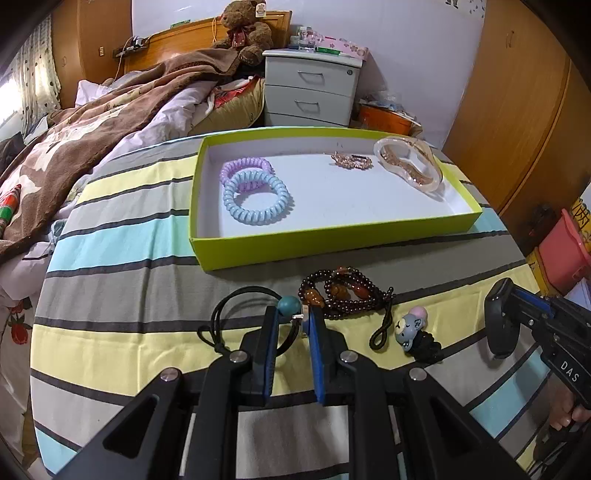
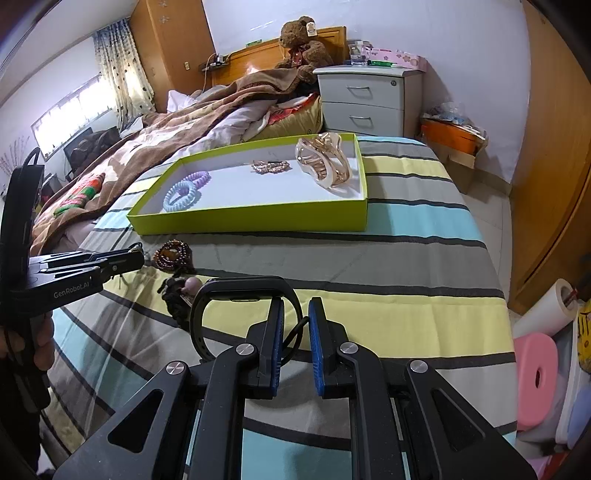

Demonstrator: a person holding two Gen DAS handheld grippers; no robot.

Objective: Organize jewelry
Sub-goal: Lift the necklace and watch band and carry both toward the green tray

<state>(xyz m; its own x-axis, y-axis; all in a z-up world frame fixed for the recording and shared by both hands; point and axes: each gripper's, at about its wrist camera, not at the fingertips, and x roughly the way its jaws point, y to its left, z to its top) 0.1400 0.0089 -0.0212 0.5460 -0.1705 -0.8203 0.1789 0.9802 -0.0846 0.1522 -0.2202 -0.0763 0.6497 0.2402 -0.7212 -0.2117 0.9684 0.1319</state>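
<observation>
"GenRobot.AI" on left gripper (image 2: 122,260); "DAS" on right gripper (image 1: 496,325)

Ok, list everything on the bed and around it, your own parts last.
tray: 1, lime green with white inside, on the striped bedspread
spiral hair ties: 2, blue and purple, overlapping at the tray's left end
beaded clip: 1, rose gold, tray's far side
claw clip: 1, clear and gold, tray's right end
bead bracelets: brown, heaped in front of the tray; count unclear
cord necklace: 1, black with teal bead, at the left gripper
mouse hair tie: 1, grey and pink on black, right of the beads
black band: 1, looped at the right gripper
teddy bear: 1, brown, by the headboard
nightstand: 1, white, beside the bed
left gripper: open, around the necklace cord
right gripper: open, astride the band
</observation>
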